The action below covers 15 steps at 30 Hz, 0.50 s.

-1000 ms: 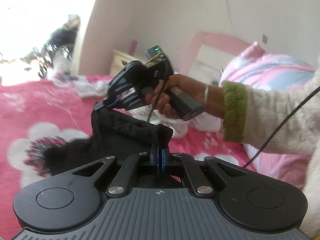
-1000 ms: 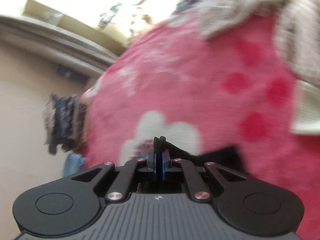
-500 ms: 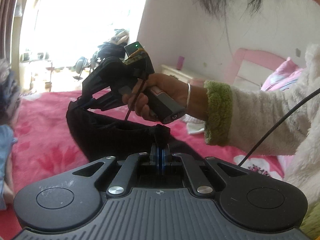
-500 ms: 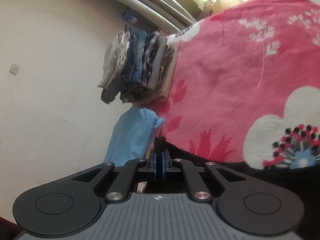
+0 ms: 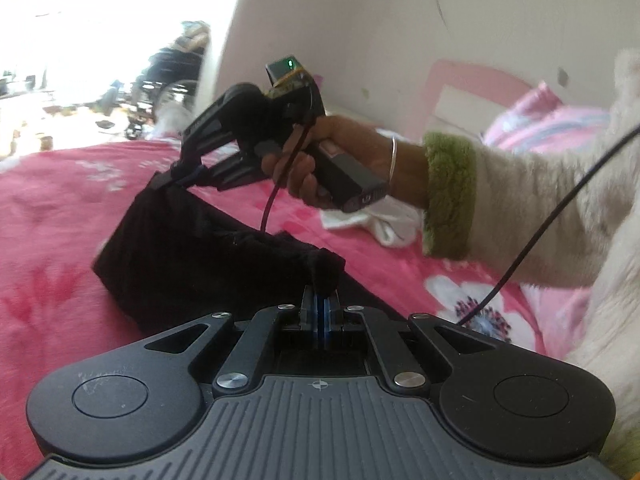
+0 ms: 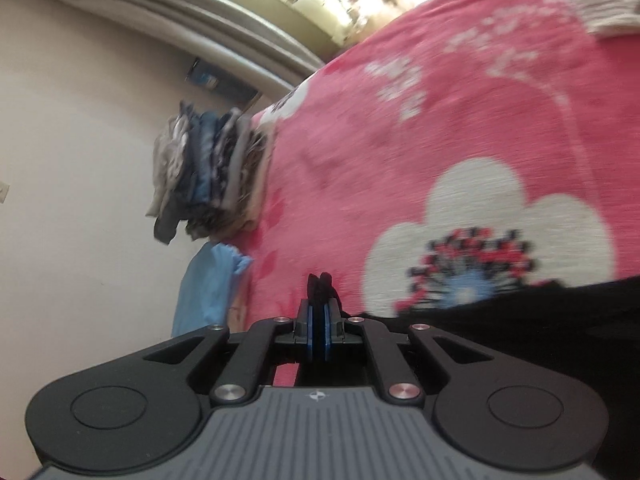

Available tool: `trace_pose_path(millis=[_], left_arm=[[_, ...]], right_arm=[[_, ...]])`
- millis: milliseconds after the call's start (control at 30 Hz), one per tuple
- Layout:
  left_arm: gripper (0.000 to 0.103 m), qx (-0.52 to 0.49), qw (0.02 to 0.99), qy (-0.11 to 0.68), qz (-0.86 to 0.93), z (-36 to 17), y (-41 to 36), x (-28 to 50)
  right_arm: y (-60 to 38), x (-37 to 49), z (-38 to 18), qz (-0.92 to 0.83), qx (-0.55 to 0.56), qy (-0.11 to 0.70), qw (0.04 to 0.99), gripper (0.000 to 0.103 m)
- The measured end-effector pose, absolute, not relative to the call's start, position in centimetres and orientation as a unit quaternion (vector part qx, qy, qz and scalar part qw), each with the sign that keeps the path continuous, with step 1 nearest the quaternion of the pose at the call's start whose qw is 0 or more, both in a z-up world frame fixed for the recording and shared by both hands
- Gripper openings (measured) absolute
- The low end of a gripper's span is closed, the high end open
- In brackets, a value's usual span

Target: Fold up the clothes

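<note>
Cloth fills the left wrist view: a black garment [image 5: 192,252] hangs slack above the pink floral blanket [image 5: 52,208], its lower part resting on that blanket. The left gripper [image 5: 322,300] has its fingers pressed together on a bunched corner of the garment. Beyond the garment, a hand [image 5: 316,168] holds the right gripper [image 5: 174,178], whose tips pinch the far corner. A white cloth [image 5: 376,224] lies on the blanket behind the garment.

In the right wrist view, the right gripper's blue pads [image 6: 308,330] are clamped on a small tuft of black fabric, and the garment trails off to the right across the blanket. Past the garment, a stack of folded clothes [image 6: 208,176] sits at the blanket's edge, a blue item [image 6: 208,284] near it.

Both holds take only a little fabric, so a sharp tug could slip a corner free; uneven tension between the corners would likely skew the fold.
</note>
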<state>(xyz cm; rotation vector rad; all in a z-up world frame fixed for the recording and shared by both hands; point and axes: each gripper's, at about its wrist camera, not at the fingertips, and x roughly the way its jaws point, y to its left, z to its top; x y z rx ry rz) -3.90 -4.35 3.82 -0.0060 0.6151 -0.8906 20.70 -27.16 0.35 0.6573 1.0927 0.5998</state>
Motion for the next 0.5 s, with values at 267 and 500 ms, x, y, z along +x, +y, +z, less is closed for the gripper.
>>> trace_pose_path(millis=[267,500], left_arm=[[0.0,0.042,0.818,0.324,-0.474,0.5,-10.2,-3.0],[0.0,0.077,0.795,0.35,-0.489,-2.2,-14.0,-1.9]], right_arm=[[-34.5,18.4,-2.5,0.234,0.264,0.503,0.789,0.006],[-39.1,17.0,-6.3,0.211,0.28,0.499,0.792,0.006]])
